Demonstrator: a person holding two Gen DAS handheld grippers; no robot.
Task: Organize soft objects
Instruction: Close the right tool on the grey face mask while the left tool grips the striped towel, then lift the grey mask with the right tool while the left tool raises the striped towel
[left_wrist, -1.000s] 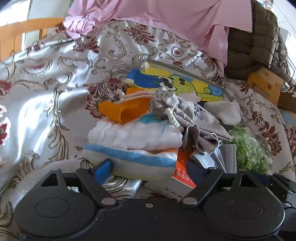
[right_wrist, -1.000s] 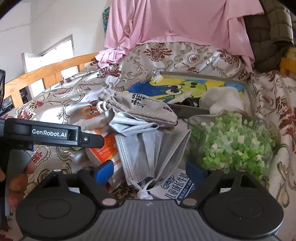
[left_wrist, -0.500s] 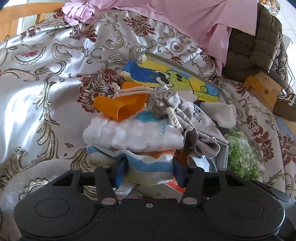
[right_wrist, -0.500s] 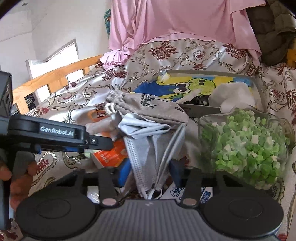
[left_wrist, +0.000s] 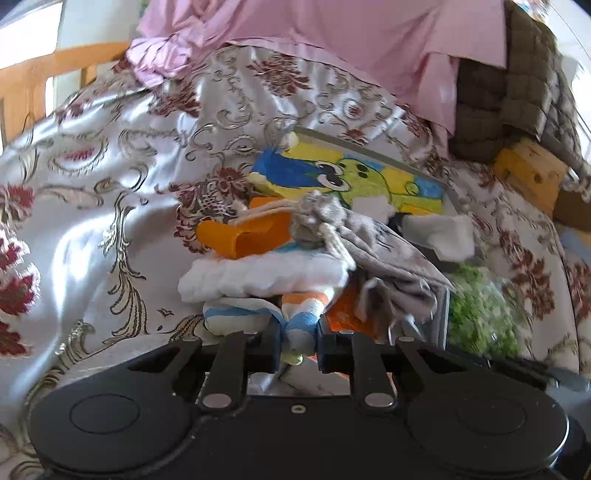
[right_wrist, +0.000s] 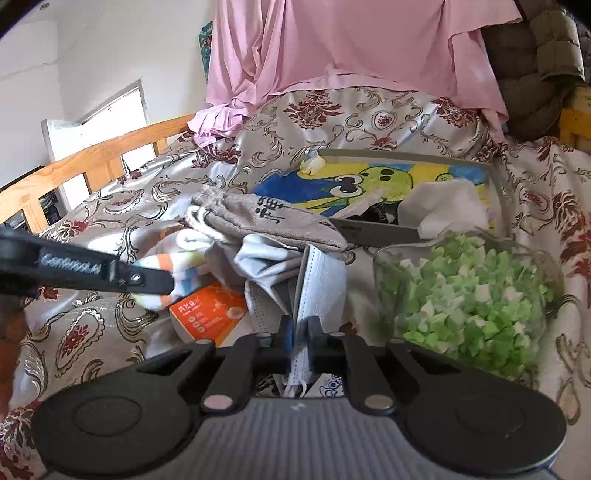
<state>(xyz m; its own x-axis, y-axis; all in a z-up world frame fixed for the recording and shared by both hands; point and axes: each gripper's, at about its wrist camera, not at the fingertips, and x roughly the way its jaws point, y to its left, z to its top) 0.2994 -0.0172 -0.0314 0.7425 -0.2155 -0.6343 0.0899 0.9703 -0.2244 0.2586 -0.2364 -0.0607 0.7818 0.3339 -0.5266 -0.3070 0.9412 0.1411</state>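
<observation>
On the bedspread (left_wrist: 92, 206), left claw (left_wrist: 298, 341) pinching striped towel (left_wrist: 236, 317), right claw (right_wrist: 297, 343) clamping face mask (right_wrist: 314, 280).

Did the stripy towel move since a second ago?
Yes. The left gripper, its jaws just closing, pinches the stripy towel and its near edge has bunched up off the bedspread.

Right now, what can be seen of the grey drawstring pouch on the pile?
The grey drawstring pouch looks like soft woven cloth, with black characters printed on its side. Its gathered mouth, tied by a cream cord, points left. It lies limp on its side atop the pile, over the face masks and against the striped towel. Neither gripper touches it.
</observation>
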